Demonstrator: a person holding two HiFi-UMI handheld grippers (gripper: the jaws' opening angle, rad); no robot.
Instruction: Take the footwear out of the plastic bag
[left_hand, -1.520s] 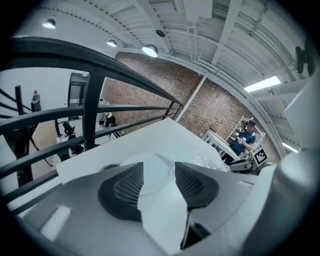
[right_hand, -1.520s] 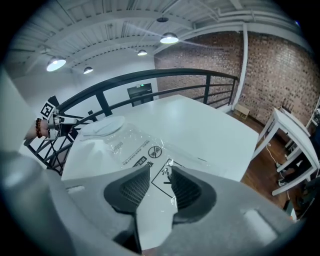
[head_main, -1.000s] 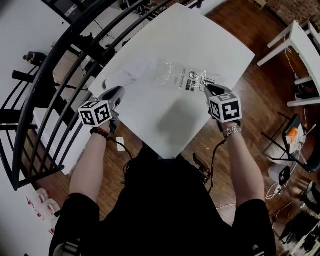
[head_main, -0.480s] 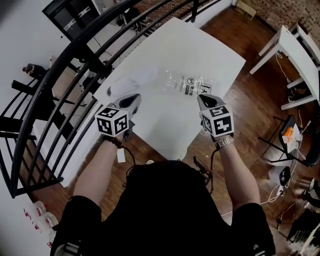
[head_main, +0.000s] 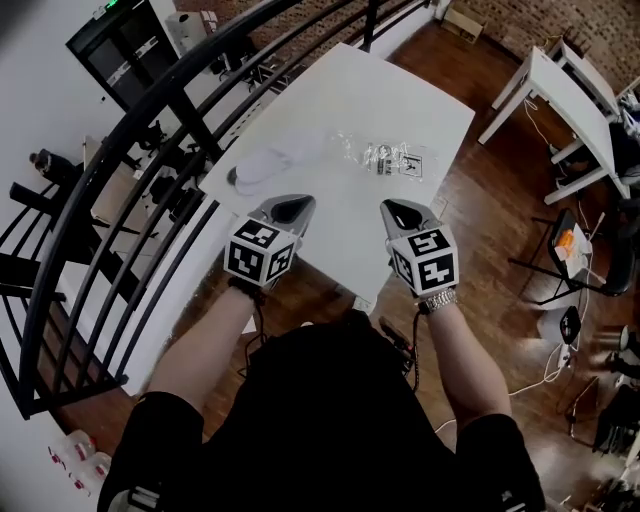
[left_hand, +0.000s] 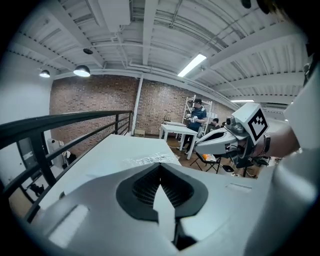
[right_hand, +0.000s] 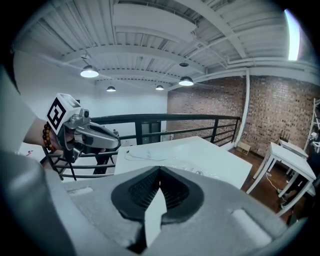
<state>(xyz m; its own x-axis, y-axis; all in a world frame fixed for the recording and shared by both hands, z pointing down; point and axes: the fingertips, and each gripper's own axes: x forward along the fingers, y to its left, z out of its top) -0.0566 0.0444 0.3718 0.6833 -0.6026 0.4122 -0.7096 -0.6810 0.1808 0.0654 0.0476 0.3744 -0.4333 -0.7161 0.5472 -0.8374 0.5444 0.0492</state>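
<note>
**A:** Both grippers have drawn back toward the person and risen since a second ago. The left gripper (head_main: 292, 207) was then beside the white footwear and the right gripper (head_main: 398, 211) was at the bag's end. Now they hang side by side over the near part of the white table (head_main: 340, 90).

**B:** How do the tongs stand?

**A:** Each pair is pressed together, pad against pad, with nothing between them. Each gripper view shows this plainly.

**B:** Where is the footwear?

**A:** The footwear (head_main: 262, 165) lies on the left part of the table, on the side of the black railing (head_main: 150, 115), and it is outside the plastic bag (head_main: 388, 158). The bag lies flat and crumpled to its right, clear with dark print. Neither gripper touches either one.

**B:** What sort of footwear is it?

**A:** It is white and soft-looking, possibly a slipper, but it is too small in the head view to say for certain.
</note>
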